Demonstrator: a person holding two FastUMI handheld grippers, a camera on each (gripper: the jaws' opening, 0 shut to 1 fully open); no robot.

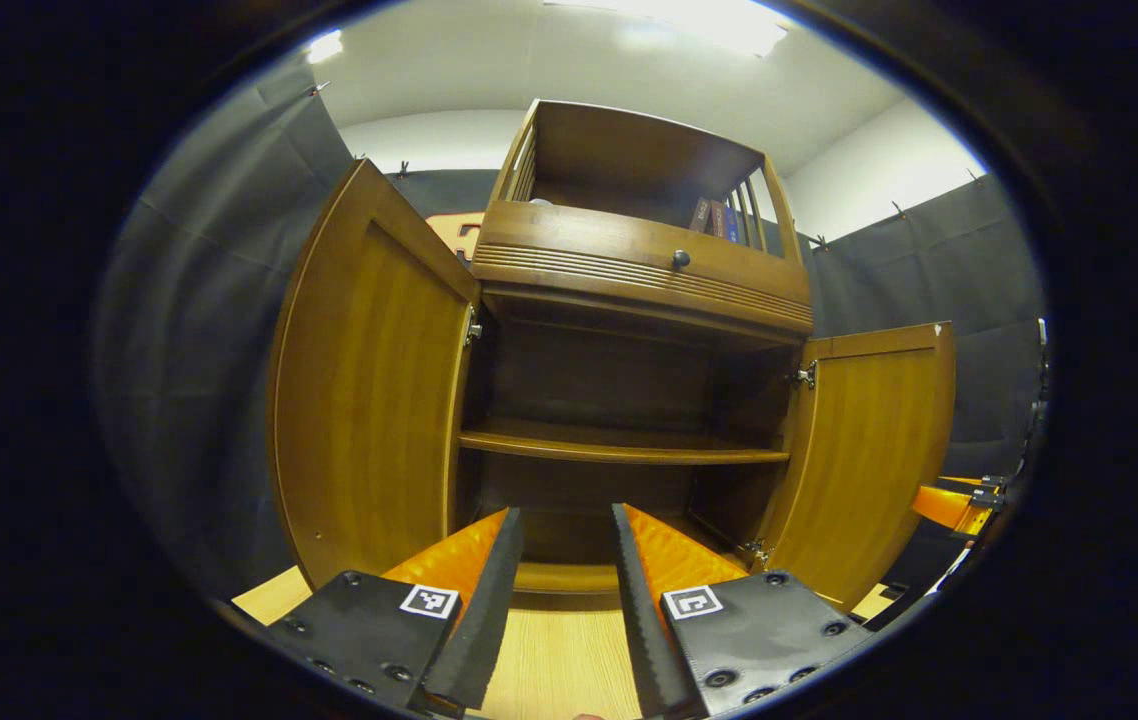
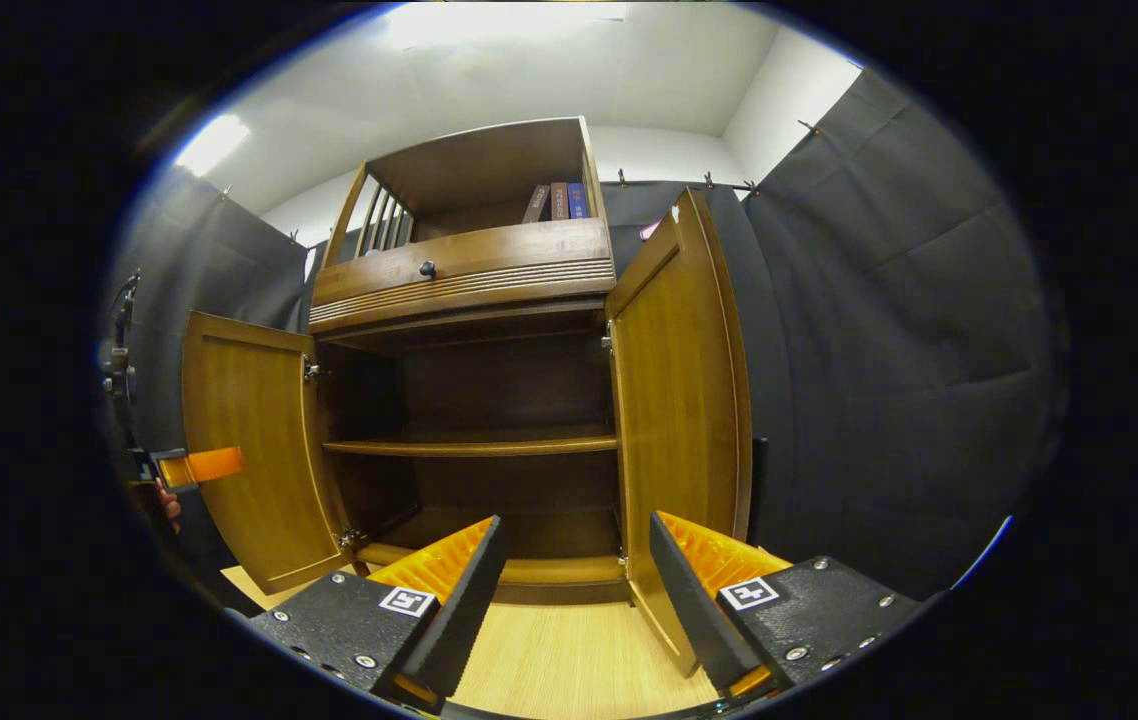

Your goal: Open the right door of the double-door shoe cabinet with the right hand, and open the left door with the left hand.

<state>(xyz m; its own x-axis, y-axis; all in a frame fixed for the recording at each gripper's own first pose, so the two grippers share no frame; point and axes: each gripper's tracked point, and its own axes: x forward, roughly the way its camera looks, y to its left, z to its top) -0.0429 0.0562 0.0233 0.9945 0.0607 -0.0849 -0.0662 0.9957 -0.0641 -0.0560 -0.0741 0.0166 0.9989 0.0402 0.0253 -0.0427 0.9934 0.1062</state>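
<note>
The wooden shoe cabinet (image 1: 629, 400) stands at twelve o'clock in the left gripper view, its warm brown veneer smooth and glossy. Both doors are swung wide: the left door (image 1: 364, 380) at nine o'clock, the right door (image 1: 869, 450) at three o'clock, each a flat framed panel on metal hinges. Inside, one shelf (image 1: 619, 445) crosses a dark interior. Above sits a ribbed drawer (image 1: 644, 265) with a round dark knob (image 1: 680, 259), then an open top with slatted sides holding what look like books (image 2: 554, 202). Pale wood-grain floor (image 1: 554, 665) lies below, black cloth walls around, white ceiling overhead. The left gripper (image 1: 567, 600) and right gripper (image 2: 574, 600) each hold nothing, ribbed orange fingers spread apart.
</note>
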